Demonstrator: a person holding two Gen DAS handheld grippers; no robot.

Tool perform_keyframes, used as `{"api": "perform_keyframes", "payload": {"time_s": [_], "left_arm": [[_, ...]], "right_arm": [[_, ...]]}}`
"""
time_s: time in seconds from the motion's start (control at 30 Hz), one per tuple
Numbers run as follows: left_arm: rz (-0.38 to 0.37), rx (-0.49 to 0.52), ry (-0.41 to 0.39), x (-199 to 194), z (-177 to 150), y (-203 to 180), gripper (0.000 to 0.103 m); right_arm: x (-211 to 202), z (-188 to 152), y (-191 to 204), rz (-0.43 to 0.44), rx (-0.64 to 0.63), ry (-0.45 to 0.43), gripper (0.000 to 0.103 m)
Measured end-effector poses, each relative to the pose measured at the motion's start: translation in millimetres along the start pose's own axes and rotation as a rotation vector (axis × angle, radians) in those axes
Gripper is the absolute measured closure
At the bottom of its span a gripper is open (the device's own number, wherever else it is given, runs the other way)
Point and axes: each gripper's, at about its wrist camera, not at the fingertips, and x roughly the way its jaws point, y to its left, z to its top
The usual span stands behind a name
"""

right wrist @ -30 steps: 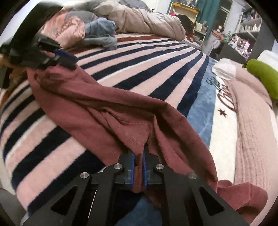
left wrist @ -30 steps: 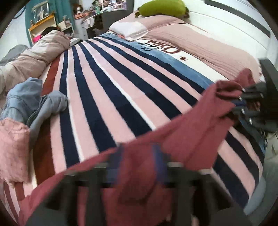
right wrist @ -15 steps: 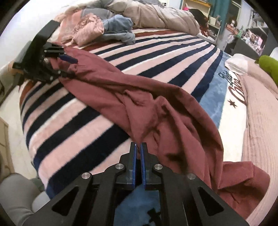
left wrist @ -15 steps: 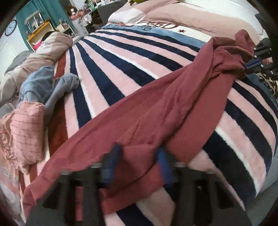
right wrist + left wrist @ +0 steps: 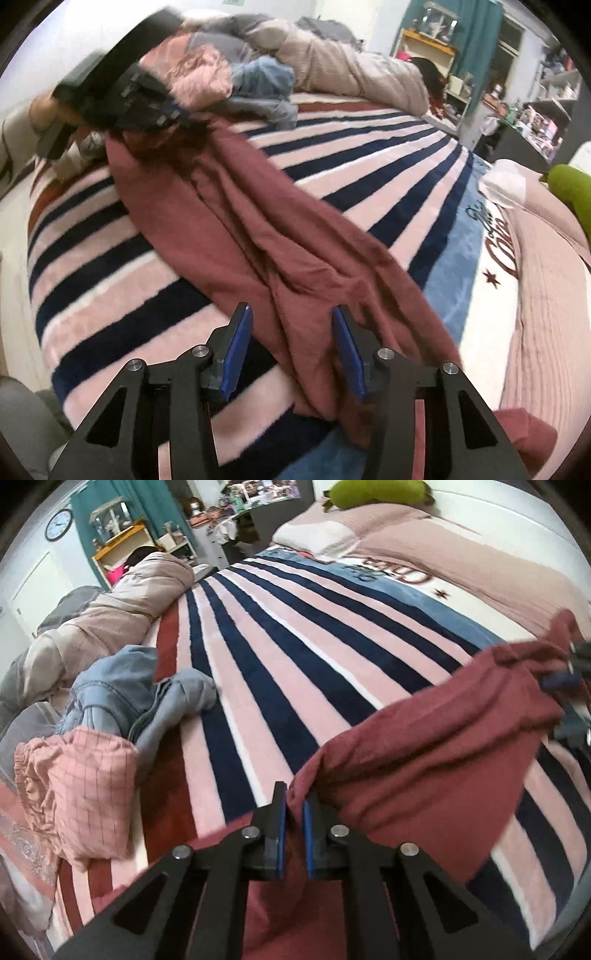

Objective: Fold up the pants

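On the bed, a striped blanket in pink, navy and white covers the surface, with a blue band and script lettering toward the pillow end. The maroon pants lie stretched across the stripes near the bed's front edge, wrinkled along their length.

The left gripper has its fingers almost together, clamped on a fold of the pants at one end; its jaws have just been closing on that cloth. The right gripper has its fingers apart at the other end; its jaws have just been opening, and the cloth lies between the blue pads without being pressed.

At the far side of the bed lies a pile of clothes: a blue garment, a pink checked garment and a beige quilt. A pale pillow and a green cushion sit at the head end, beside a pink coverlet.

The room behind holds teal curtains, a wooden shelf, a wall clock and a cluttered desk.
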Motion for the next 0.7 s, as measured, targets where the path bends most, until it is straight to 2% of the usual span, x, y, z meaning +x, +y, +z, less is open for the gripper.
{"api": "perform_keyframes", "payload": {"time_s": [0.1,0.13,0.17,0.2,0.23,0.3,0.37,0.5,0.67,0.7], "left_arm": [[0.01,-0.015,0.016,20,7,1,0.095],[0.012,-0.024,0.014,26,8,2,0.088],[0.03,-0.039,0.016,31,9,2,0.079],[0.046,-0.052,0.018,34,8,2,0.054],[0.074,-0.074,0.01,34,7,4,0.042],[0.061,-0.078,-0.014,26,4,6,0.042],[0.039,-0.076,-0.036,11,0,6,0.042],[0.003,-0.037,-0.057,-17,-11,-3,0.041],[-0.171,0.0,-0.002,-29,-34,-27,0.041],[-0.178,0.022,0.011,-26,-38,-35,0.041]], "right_arm": [[15,-2,-1,-0.053,-0.005,0.039,0.065],[20,-3,-3,-0.07,-0.002,0.051,0.065],[22,-4,-5,-0.08,0.002,0.054,0.065],[23,-5,-6,-0.095,0.009,0.052,0.066],[23,-6,-8,-0.109,0.016,0.048,0.068],[21,-7,-10,-0.111,0.031,0.042,0.088],[19,-9,-15,-0.098,0.058,0.043,0.099],[5,-8,-21,-0.047,0.111,0.0,0.102],[-11,-10,-16,0.001,0.117,-0.025,0.102],[-12,-11,-15,0.012,0.123,-0.023,0.102]]}}
